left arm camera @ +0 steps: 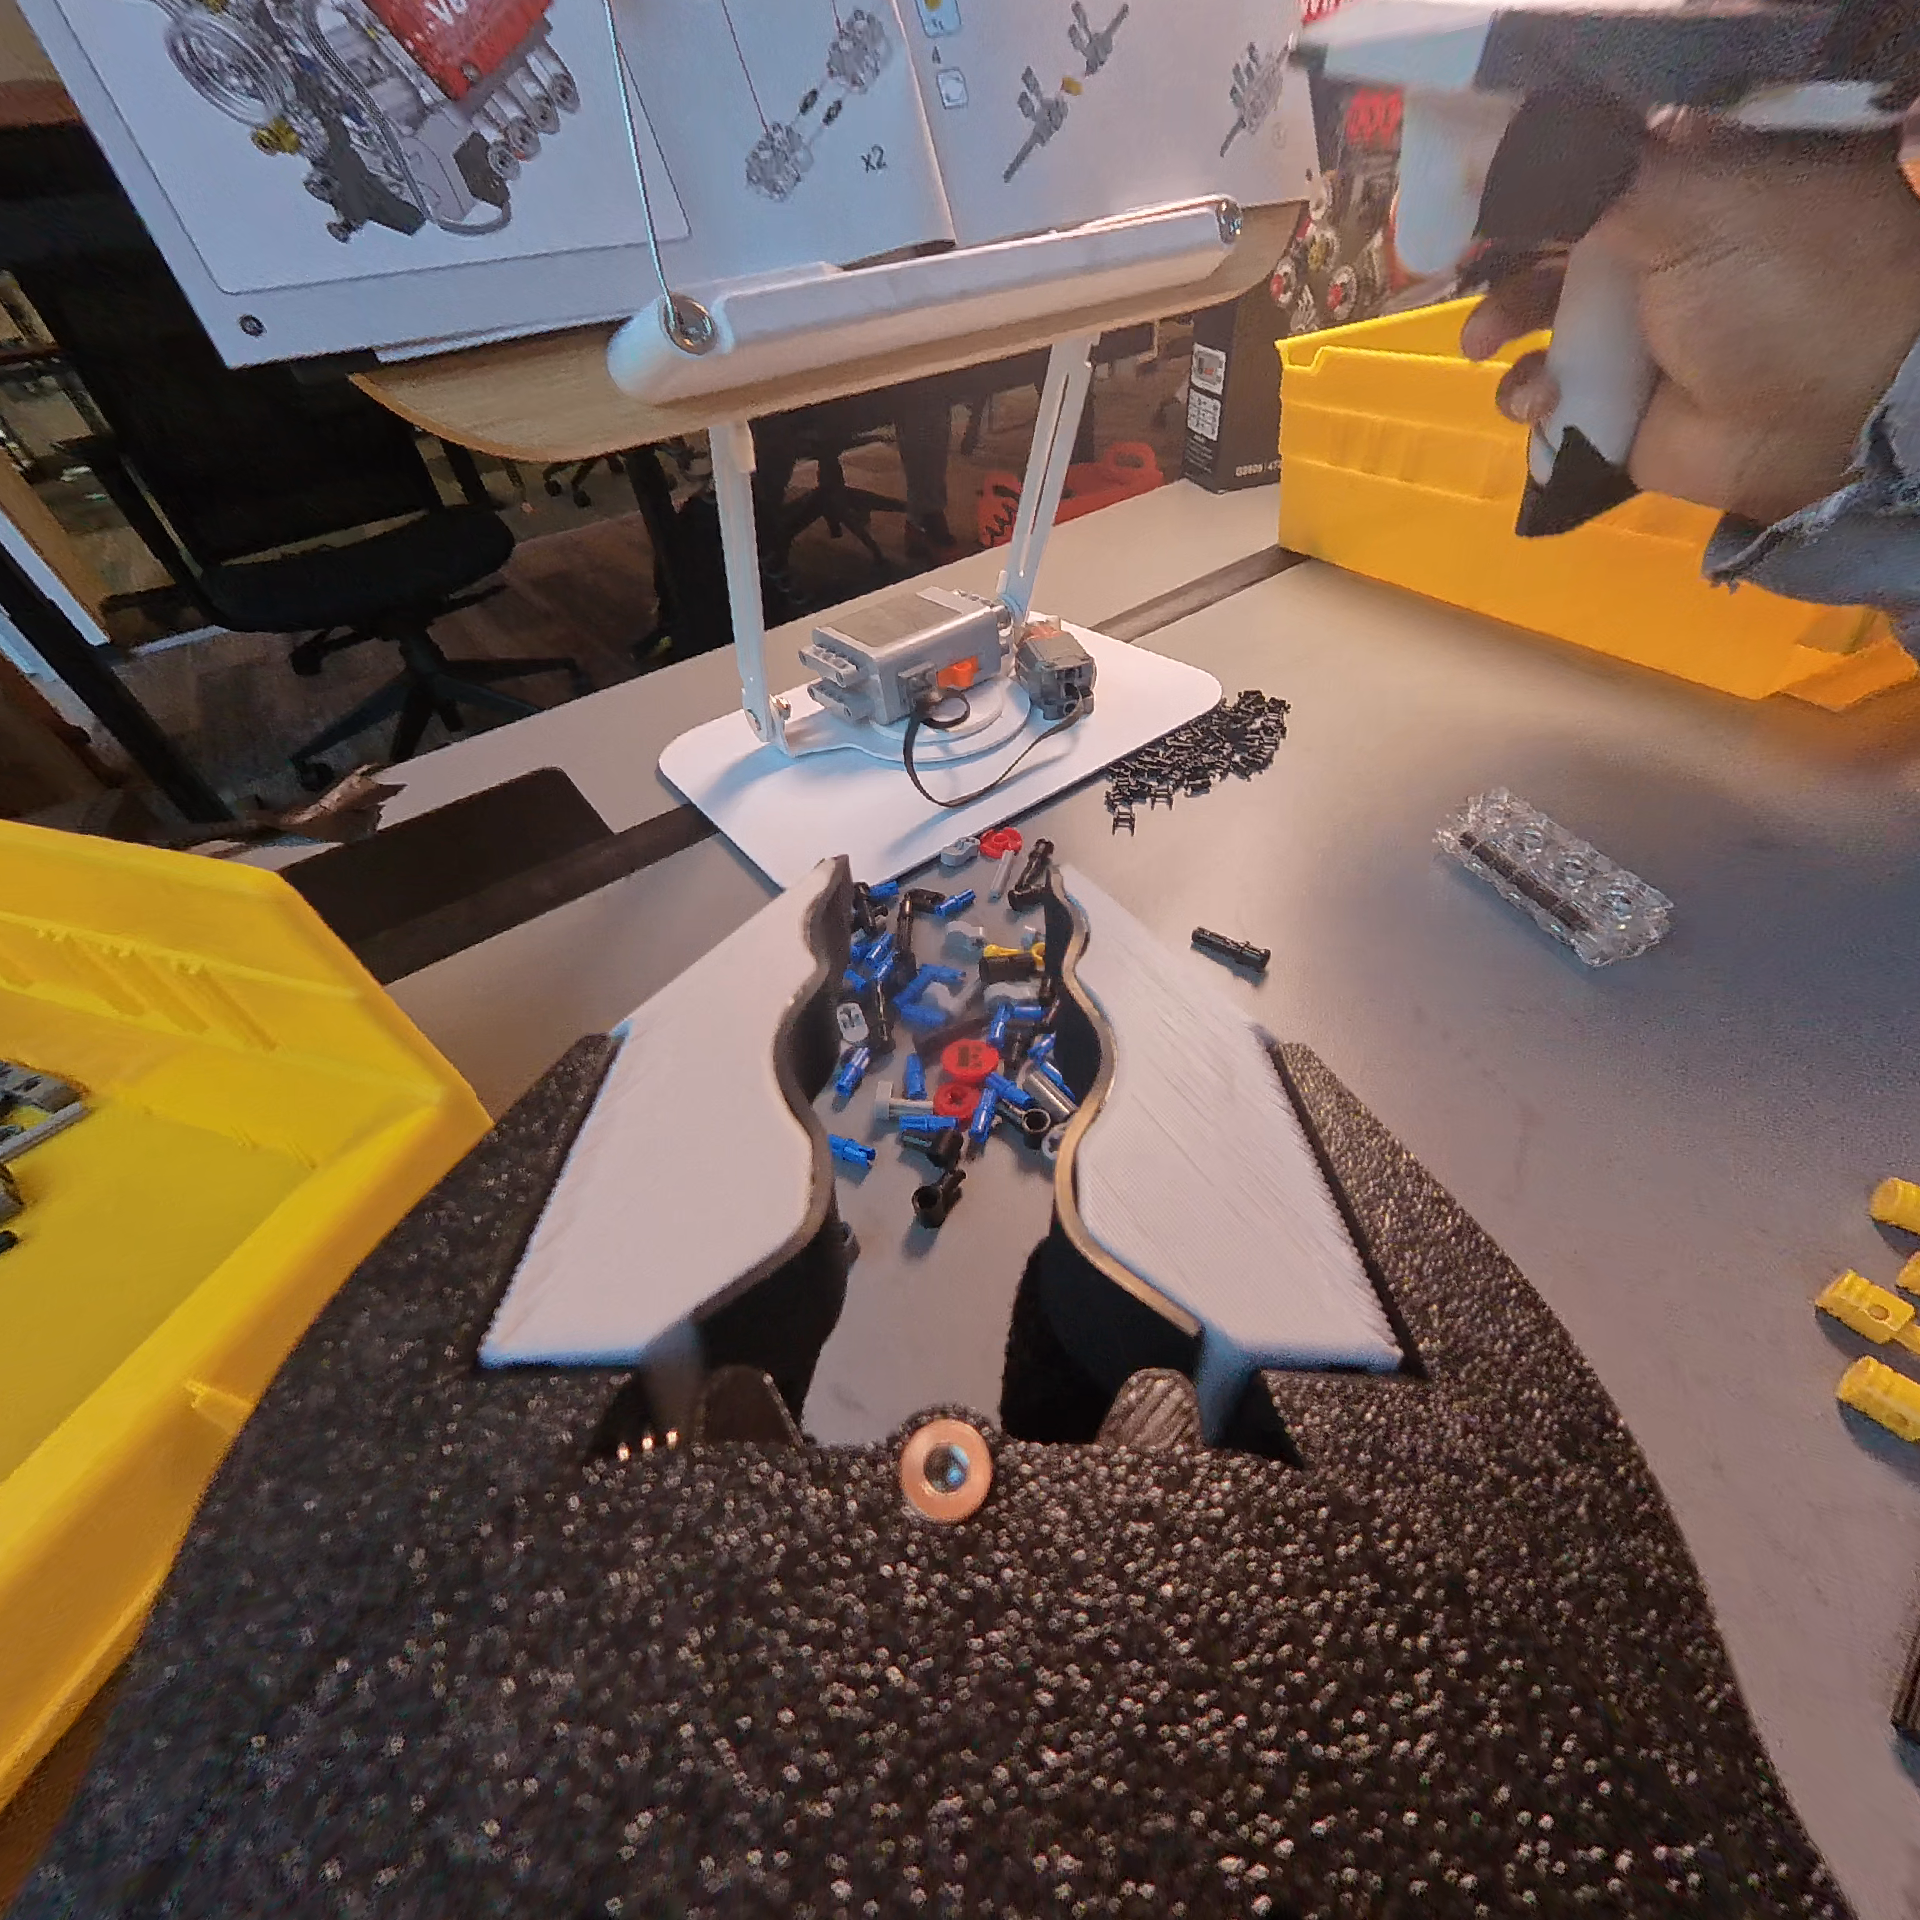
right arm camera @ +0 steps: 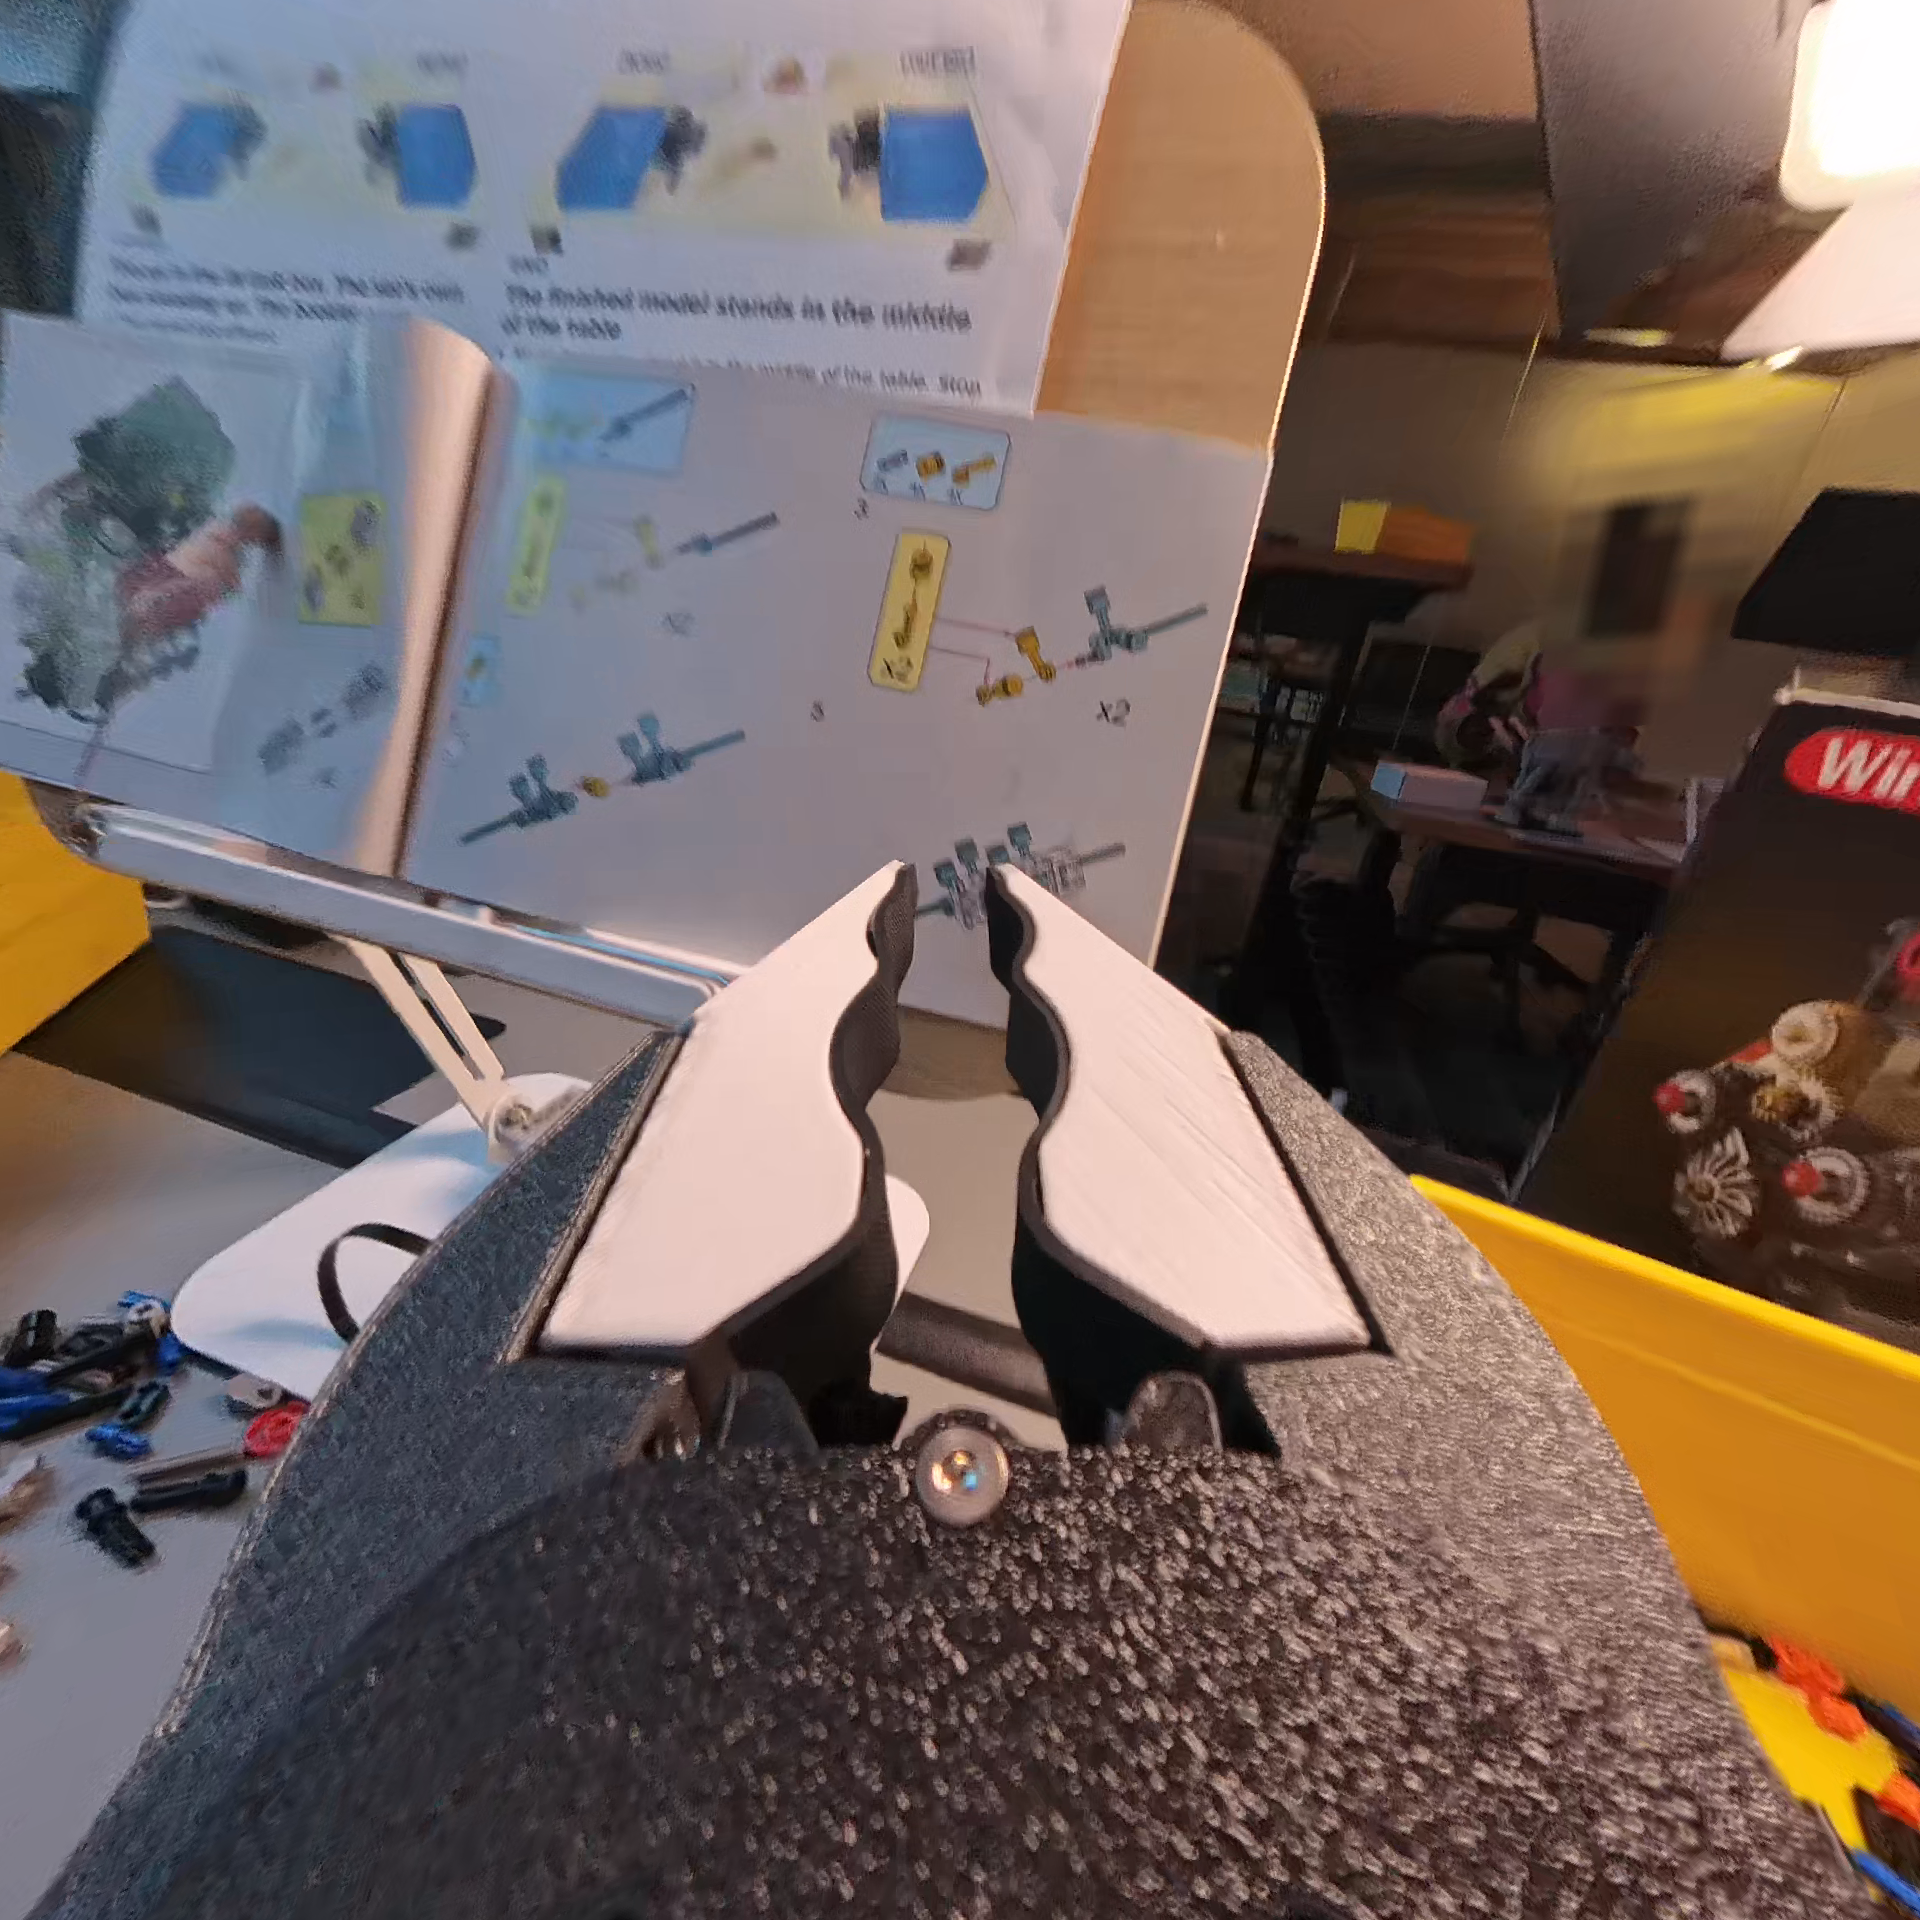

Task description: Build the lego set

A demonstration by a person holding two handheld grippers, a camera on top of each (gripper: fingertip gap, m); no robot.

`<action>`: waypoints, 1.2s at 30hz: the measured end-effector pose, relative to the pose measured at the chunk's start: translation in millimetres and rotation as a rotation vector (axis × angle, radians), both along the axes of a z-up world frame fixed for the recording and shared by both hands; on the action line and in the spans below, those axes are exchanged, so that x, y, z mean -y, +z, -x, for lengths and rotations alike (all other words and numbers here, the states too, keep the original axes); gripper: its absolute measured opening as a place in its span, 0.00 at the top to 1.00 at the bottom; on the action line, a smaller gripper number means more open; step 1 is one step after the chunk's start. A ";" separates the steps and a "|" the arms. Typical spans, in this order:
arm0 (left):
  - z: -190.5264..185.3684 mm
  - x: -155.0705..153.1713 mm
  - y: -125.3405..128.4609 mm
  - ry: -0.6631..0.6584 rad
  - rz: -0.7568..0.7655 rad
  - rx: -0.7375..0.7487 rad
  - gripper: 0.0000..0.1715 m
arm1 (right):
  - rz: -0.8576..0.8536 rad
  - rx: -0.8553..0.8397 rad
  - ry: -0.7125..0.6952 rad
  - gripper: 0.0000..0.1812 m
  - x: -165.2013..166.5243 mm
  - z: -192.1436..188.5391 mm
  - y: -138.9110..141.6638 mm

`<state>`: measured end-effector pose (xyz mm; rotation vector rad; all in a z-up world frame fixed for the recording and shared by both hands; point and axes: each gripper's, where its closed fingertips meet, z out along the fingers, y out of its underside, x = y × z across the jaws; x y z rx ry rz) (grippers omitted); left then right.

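I count two yellow bins [left arm camera: 1455,488] on the surface [left arm camera: 1507,1195], at 9 and at 2 o'clock, one clear brick [left arm camera: 1553,888] at 3 o'clock, and at least three yellow bricks [left arm camera: 1865,1314] at 4 o'clock. The small parts [left arm camera: 935,1039], mostly blue and black pins with two red discs, lie in a loose heap at 12 o'clock, between the fingers of my left gripper [left arm camera: 945,873], which is spread and empty, low over them. My right gripper [right arm camera: 951,883] is raised toward the booklet [right arm camera: 831,644], its tips slightly apart, holding nothing.
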<state>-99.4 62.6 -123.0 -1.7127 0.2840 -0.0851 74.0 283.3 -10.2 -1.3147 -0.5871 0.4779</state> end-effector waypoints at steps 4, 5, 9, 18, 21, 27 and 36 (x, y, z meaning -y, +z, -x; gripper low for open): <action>-13.5 5.2 -9.6 -0.130 0.092 0.003 0.77 | -0.179 -0.014 0.139 0.91 49.3 21.3 45.3; -16.1 7.6 -13.0 -0.161 0.120 -0.009 0.77 | -0.200 0.013 0.199 0.91 63.6 32.2 49.6; -34.4 34.5 -35.7 -0.372 0.340 -0.048 0.73 | -0.182 0.139 0.459 0.87 116.9 75.4 41.9; -36.7 70.2 -71.2 -0.498 0.565 -0.273 0.86 | -0.199 0.349 0.752 0.88 206.7 99.8 30.1; -56.2 72.5 -42.2 -0.564 0.435 -0.236 0.86 | -0.198 0.469 0.823 0.88 235.6 96.2 13.1; -106.8 91.0 -22.5 -0.743 0.321 -0.223 0.86 | 0.029 0.671 1.042 0.78 293.7 53.2 -76.1; -164.4 115.5 -16.7 -0.908 0.251 -0.237 0.86 | 0.146 0.702 1.045 0.86 327.1 -3.4 -130.9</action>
